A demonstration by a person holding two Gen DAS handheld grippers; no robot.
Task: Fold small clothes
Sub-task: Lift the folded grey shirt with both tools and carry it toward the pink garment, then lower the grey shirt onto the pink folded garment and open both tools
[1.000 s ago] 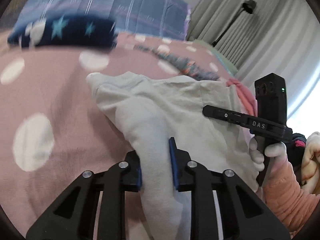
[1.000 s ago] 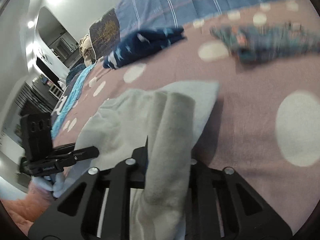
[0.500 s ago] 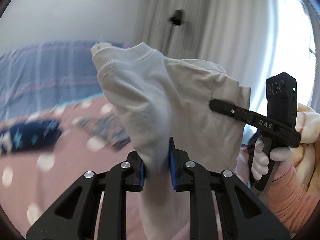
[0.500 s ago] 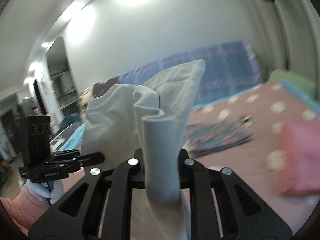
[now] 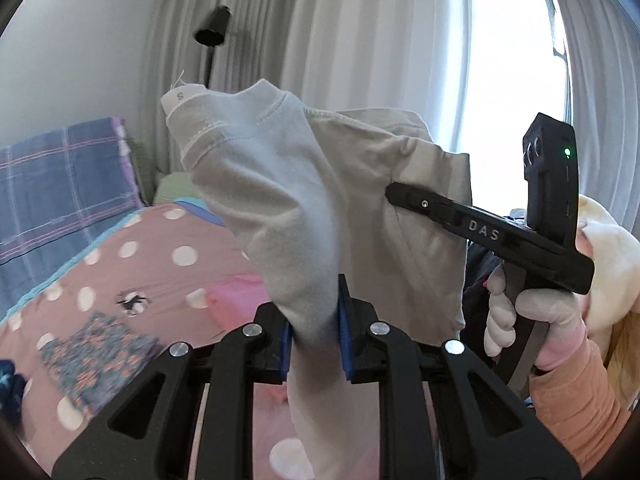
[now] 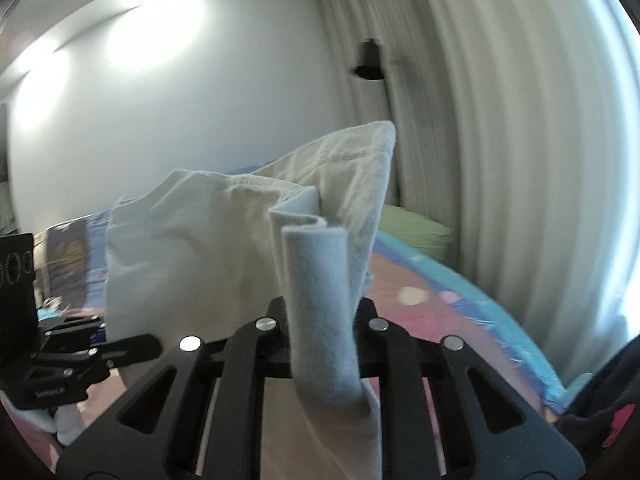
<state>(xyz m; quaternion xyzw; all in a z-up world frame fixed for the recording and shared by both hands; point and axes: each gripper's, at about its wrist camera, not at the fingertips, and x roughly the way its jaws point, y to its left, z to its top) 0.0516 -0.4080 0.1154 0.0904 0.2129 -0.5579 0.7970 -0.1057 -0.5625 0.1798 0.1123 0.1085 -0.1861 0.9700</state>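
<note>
A small pale grey-beige garment (image 5: 320, 200) hangs in the air above the bed, held by both grippers. My left gripper (image 5: 314, 320) is shut on one bunched part of it, blue pads pinching the cloth. My right gripper (image 6: 320, 320) is shut on another bunched part (image 6: 316, 280). In the left wrist view the right gripper (image 5: 400, 194) reaches into the cloth from the right. In the right wrist view the left gripper (image 6: 132, 346) shows at the lower left, its tips under the cloth (image 6: 192, 240).
A pink bedspread with white dots (image 5: 132, 264) lies below. On it are a folded pink garment (image 5: 236, 296), a patterned floral garment (image 5: 92, 344) and a dark blue one (image 5: 8, 384). Plaid pillow (image 5: 60, 184), curtains (image 5: 360, 40) and a wall lamp (image 5: 212, 28) stand behind.
Both grippers lifted the garment off the bed and swung up and to the right. The views now face the curtains and wall. Both grips stayed shut.
</note>
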